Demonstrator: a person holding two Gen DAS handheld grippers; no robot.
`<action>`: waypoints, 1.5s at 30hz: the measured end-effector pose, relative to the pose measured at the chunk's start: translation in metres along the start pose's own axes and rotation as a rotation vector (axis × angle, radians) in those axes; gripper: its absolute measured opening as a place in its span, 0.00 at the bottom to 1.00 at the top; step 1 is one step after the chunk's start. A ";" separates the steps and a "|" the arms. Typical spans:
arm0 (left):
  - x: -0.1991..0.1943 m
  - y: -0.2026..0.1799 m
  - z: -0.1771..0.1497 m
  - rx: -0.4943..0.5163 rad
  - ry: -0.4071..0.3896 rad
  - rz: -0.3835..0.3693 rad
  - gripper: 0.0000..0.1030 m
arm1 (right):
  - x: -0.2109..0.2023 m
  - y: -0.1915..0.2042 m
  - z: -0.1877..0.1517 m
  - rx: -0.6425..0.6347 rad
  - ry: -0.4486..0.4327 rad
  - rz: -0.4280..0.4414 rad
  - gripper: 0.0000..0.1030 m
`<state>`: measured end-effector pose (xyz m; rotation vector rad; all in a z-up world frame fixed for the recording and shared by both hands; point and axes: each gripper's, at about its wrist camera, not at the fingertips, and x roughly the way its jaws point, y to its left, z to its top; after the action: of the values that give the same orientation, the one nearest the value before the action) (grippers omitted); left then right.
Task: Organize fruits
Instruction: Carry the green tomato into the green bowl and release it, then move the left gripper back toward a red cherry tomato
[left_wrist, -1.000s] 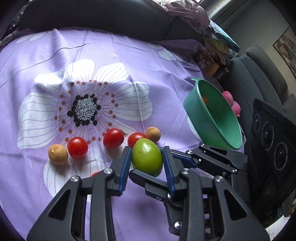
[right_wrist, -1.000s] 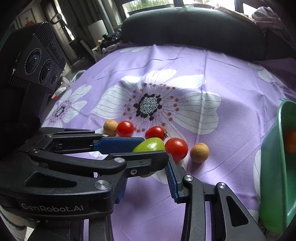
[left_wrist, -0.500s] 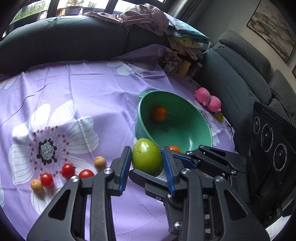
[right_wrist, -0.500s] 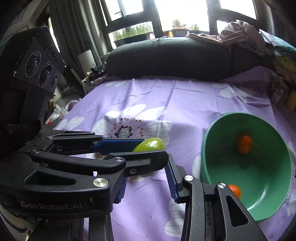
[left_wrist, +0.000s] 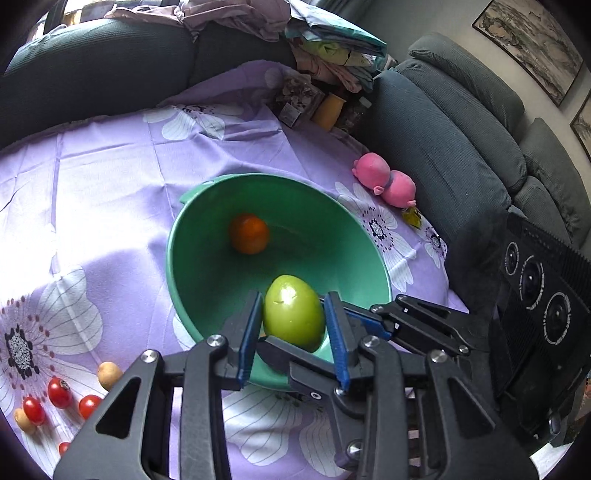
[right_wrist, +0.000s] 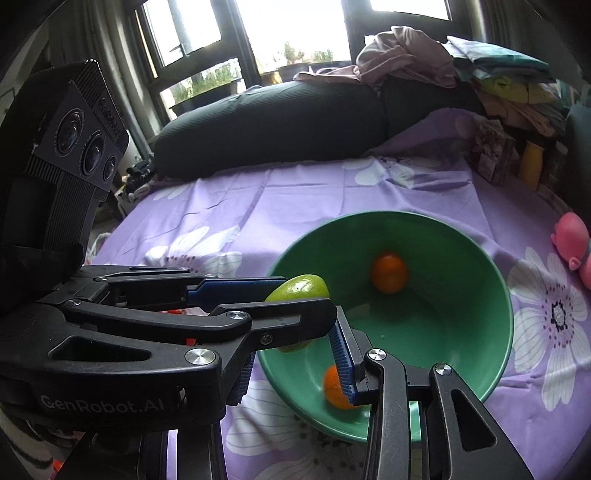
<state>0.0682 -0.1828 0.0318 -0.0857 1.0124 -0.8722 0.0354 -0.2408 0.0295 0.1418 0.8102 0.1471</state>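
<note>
The left tongs (left_wrist: 293, 328) grip the green fruit (left_wrist: 293, 314) over the bowl's (left_wrist: 177, 236) near rim. The right tongs (right_wrist: 295, 354) are narrow, holding nothing. Released here, the fruit could hit the rim and roll off the surface (left_wrist: 110, 177).

The left tool's (left_wrist: 291, 325) black linkage hides the lower part of the green fruit (right_wrist: 301, 288) in the right wrist view. The second orange (right_wrist: 334, 386), at six o'clock in the green bowl (right_wrist: 476, 332), sits half behind a blue pad. The pink toy (right_wrist: 574, 243) is cut off at three o'clock.
</note>
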 end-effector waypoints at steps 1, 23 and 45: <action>0.004 0.000 0.000 -0.002 0.007 0.002 0.33 | 0.001 -0.003 -0.001 0.010 0.007 0.002 0.39; -0.081 0.022 -0.017 -0.090 -0.203 0.222 0.85 | -0.025 0.021 -0.008 -0.119 -0.027 -0.124 0.40; -0.182 0.121 -0.132 -0.349 -0.234 0.482 0.99 | -0.008 0.093 -0.025 -0.225 0.064 0.082 0.53</action>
<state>-0.0031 0.0627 0.0328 -0.2237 0.9025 -0.2350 0.0045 -0.1498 0.0347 -0.0423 0.8460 0.3200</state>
